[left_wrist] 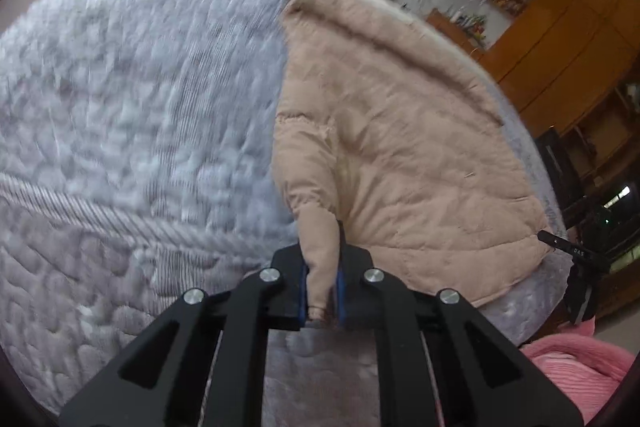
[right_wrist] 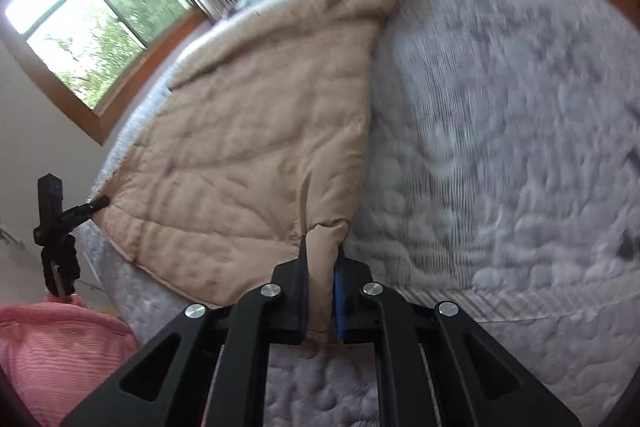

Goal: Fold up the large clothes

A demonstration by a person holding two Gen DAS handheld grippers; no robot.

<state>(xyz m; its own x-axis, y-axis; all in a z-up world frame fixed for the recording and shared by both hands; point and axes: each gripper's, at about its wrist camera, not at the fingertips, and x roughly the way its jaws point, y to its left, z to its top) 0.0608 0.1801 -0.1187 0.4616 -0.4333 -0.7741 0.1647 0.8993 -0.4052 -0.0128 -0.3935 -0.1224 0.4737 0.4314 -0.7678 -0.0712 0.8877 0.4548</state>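
Both grippers pinch the near edge of the coat, a padded beige garment spread on the mattress and reaching to its far edge. The left gripper has its pads pressed onto a bunched tongue of the fabric; the right gripper clamps another bunched corner of the coat the same way.

This looks like the carrying stage of a fold — near edge gripped, the rest lying flat on the mattress. The next move likely calls for lifting both pinched corners together and sweeping them toward the mattress's far side, keeping them level so the padding doubles over without twisting.

Much is unclear. The mattress surface is smeared by motion blur in both views. Sleeves, collar and front opening cannot be made out, so which edge of the coat is held is uncertain. Each wrist view shows the other gripper only as a small dark shape at the coat's outer corner. A pink cloth beside the mattress is cut off by the frame.
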